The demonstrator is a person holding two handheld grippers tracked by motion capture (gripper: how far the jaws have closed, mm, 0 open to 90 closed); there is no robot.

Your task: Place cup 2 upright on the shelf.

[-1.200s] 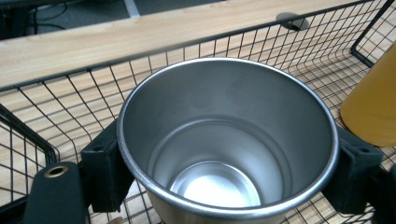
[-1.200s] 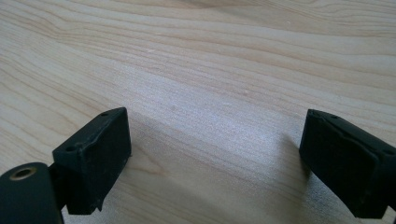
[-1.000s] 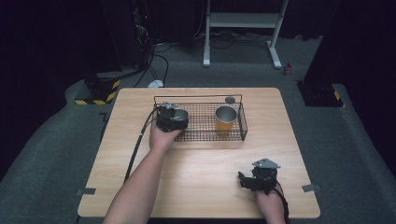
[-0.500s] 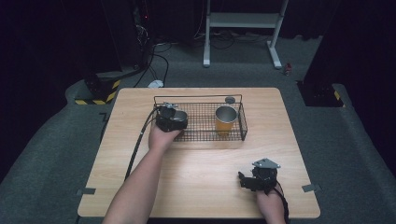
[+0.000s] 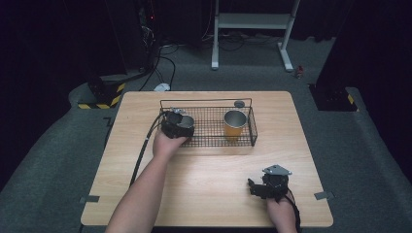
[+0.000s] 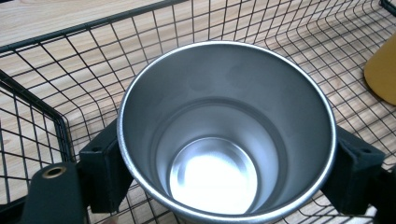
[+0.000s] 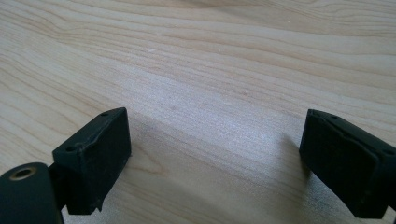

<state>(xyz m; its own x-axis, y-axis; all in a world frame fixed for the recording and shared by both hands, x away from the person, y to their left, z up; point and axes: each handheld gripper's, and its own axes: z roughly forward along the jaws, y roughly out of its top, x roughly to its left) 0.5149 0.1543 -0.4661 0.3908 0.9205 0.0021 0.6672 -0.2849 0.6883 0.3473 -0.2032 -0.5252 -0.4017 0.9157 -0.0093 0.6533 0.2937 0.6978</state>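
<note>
Steel cup clamped in my left gripper, inside the wire basket.

My left gripper [image 6: 224, 182] has its two black jaws pressed against opposite sides of the smooth, round, brushed stainless-steel cup [image 6: 227, 135], gripping it upright at the near end of the black wire-mesh basket [image 6: 42, 93]. Ahead and to the side of it stands a matte yellow-orange tumbler [image 6: 382, 70], apart from my cup. I judge this is either the set-down or the pick-up step; next I must move straight up or down, minding the thin basket wall beside the jaw. My right gripper [image 7: 219, 158] rests wide open over the pale, grainy wooden table [image 7: 210, 56], holding nothing.
</note>
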